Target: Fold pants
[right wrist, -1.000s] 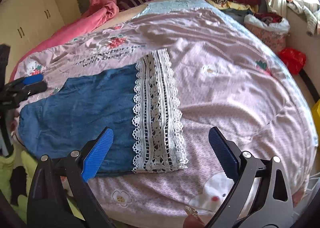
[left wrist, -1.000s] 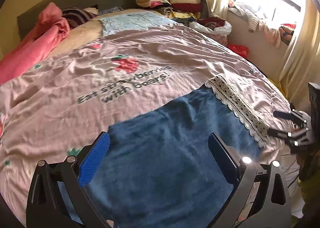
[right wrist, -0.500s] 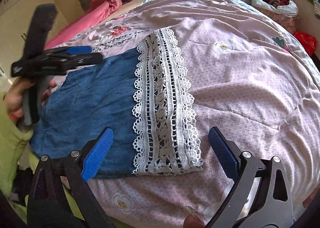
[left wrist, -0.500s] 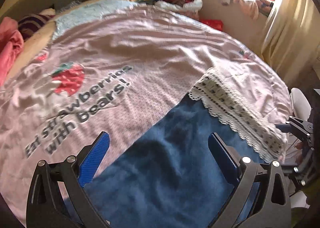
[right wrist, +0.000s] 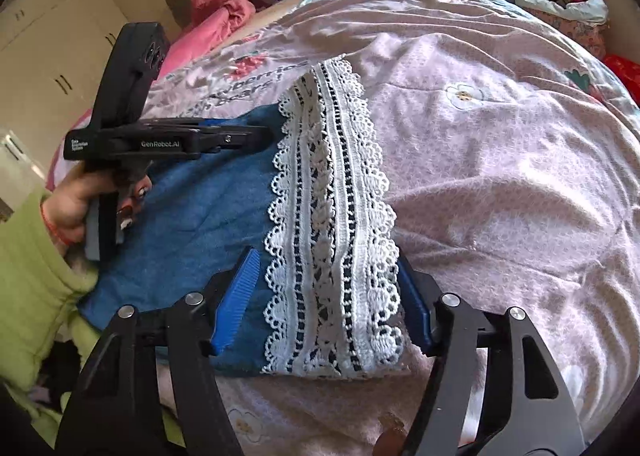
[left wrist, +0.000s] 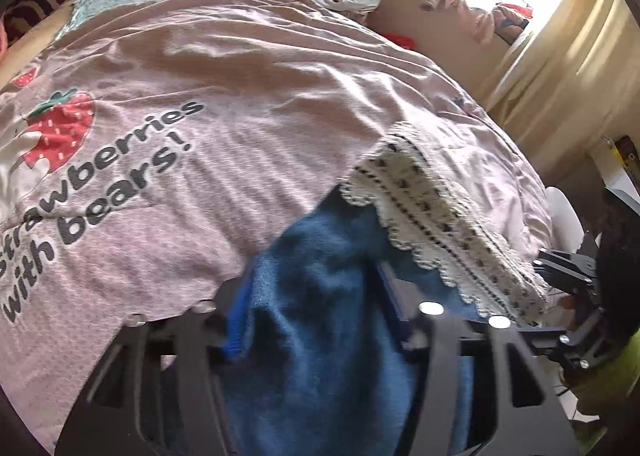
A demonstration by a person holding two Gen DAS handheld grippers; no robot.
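blue pants [right wrist: 192, 224] centre frame on pink bedspread [right wrist: 500, 160], right gripper [right wrist: 328, 288] jaws straddling the lace hem [right wrist: 332, 216], apart, left gripper [left wrist: 312, 308] blurred, seemingly closing on denim

Bed [right wrist: 500, 184] w/ pants [right wrist: 192, 224], quilt [left wrist: 240, 104]

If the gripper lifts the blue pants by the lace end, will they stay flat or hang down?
Probably they will hang down: the blue pants lie soft and creased on the bedspread. The lace hem, full of holes, might catch on the right gripper. They look light, so slipping seems unlikely.
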